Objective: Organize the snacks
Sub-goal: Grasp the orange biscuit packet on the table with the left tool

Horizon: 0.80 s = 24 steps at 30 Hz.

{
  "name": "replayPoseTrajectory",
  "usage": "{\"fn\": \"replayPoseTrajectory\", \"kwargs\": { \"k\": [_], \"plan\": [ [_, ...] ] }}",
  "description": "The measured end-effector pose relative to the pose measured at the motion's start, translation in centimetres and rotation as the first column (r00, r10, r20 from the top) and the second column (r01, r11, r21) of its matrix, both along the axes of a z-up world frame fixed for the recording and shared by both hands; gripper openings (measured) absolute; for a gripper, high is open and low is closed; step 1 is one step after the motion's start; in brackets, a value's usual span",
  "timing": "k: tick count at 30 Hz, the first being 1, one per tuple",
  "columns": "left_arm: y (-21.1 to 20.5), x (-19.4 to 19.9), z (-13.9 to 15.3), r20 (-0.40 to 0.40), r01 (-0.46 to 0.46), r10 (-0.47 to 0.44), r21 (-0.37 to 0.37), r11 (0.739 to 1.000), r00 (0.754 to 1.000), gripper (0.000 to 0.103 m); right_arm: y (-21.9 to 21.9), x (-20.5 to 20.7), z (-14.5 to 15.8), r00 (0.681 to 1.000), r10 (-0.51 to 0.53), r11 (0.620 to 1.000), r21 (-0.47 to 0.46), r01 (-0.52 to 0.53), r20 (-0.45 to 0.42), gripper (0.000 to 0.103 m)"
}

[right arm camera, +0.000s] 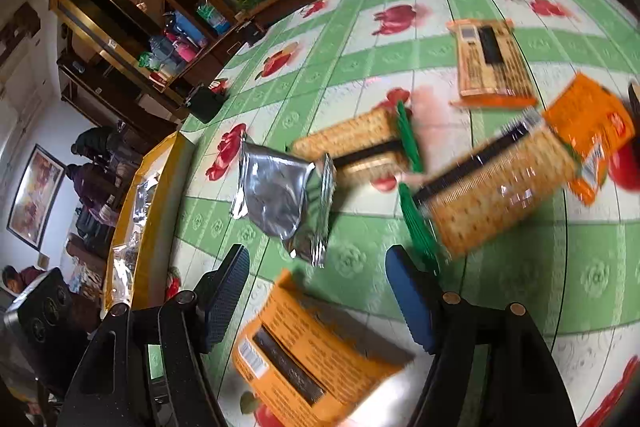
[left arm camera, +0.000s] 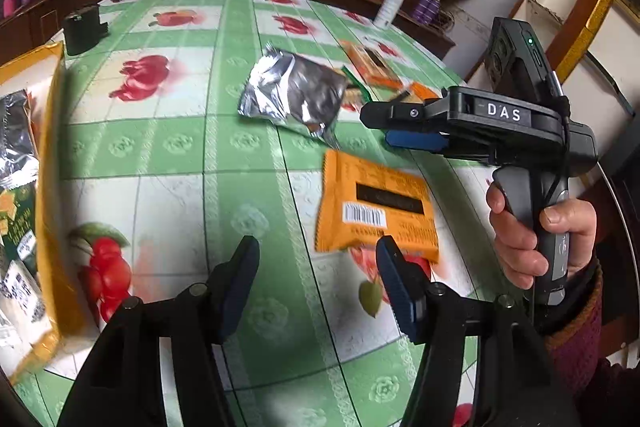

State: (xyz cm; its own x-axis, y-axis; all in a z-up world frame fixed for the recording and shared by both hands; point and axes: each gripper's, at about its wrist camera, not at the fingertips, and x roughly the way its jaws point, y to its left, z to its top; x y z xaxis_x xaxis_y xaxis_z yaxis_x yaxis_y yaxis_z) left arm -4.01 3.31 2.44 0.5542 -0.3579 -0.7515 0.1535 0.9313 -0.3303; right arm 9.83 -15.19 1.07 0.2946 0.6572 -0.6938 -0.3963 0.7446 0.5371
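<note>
— Yellow cardboard tray point(left arm camera: 54, 187) at nine o'clock; the left gripper point(left arm camera: 318, 281) gapes empty.
— Flat orange foil snack packet point(left arm camera: 376, 213) lies at one o'clock, long axis crosswise. Right gripper point(right arm camera: 318, 301), also spread, hovers nearer.

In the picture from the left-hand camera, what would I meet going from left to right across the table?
Yellow box holding packets → silver foil packet → orange packet with the barcode → right gripper, with the hand holding its handle at the far right.
</note>
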Motion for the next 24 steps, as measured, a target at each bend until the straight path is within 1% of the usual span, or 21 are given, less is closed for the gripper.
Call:
{"fn": "replayPoseTrajectory", "kwargs": {
  "k": [3,5,9,11,12,13,14,15,17,18,20,21,24],
  "plan": [
    [0.1,-0.5,-0.1,-0.011,0.012,-0.012,-0.024,1.000,1.000,0.060,-0.4,-0.9,-1.0,0.999,0.016,1.000,0.017,-0.015,-0.029,0.076],
    [0.3,-0.8,-0.1,-0.018,0.010,-0.011,-0.035,0.999,1.000,0.060,-0.9,-2.0,-1.0,0.999,0.021,0.999,0.041,-0.020,-0.027,0.076],
    [0.9,-1.3,-0.2,-0.037,0.001,-0.003,-0.066,0.998,0.999,0.067,-1.0,-4.7,-1.4,0.997,0.058,0.993,0.103,-0.054,-0.042,0.078],
    [0.9,-1.4,-0.2,-0.039,0.001,-0.003,-0.064,0.998,0.999,0.067,-0.2,-5.9,-1.4,0.994,0.104,0.988,0.118,-0.098,-0.043,0.079],
    [0.7,-1.5,-0.1,-0.038,0.002,-0.005,-0.059,0.998,0.999,0.069,0.3,-6.5,-1.5,0.987,0.154,0.978,0.150,-0.144,-0.056,0.079],
    [0.6,-1.5,0.0,-0.037,0.003,-0.005,-0.055,0.999,0.999,0.072,0.5,-6.8,-1.6,0.982,0.180,0.968,0.192,-0.164,-0.066,0.079],
    [0.5,-1.5,0.1,-0.035,0.000,-0.002,-0.050,0.999,0.999,0.074,0.3,-6.9,-1.7,0.981,0.180,0.959,0.237,-0.158,-0.077,0.079],
    [0.5,-1.4,0.2,-0.035,-0.004,0.003,-0.048,0.999,0.999,0.076,-0.2,-6.7,-1.9,0.983,0.162,0.958,0.253,-0.137,-0.083,0.079],
    [0.2,-1.2,0.3,-0.044,-0.012,0.010,-0.045,0.999,0.999,0.077,-1.2,-6.2,-2.0,0.993,0.093,0.973,0.217,-0.074,-0.075,0.079],
    [0.0,-1.1,0.4,-0.049,-0.010,0.008,-0.050,0.999,0.999,0.078,-1.9,-6.0,-2.2,0.995,0.058,0.974,0.222,-0.039,-0.080,0.079],
    [-0.7,-0.8,0.4,-0.057,-0.004,0.001,-0.057,0.998,0.998,0.079,-2.4,-5.8,-2.2,0.995,0.045,0.967,0.255,-0.020,-0.092,0.079],
    [-1.2,-0.6,0.4,-0.064,-0.006,0.003,-0.049,0.999,0.998,0.083,-2.4,-5.8,-2.2,0.995,0.041,0.968,0.250,-0.018,-0.088,0.079],
    [-2.8,0.0,0.2,-0.080,-0.021,0.020,-0.001,1.000,0.997,0.086,-2.2,-5.9,-1.9,0.997,0.028,0.974,0.226,-0.011,-0.074,0.079]
  ]
}}
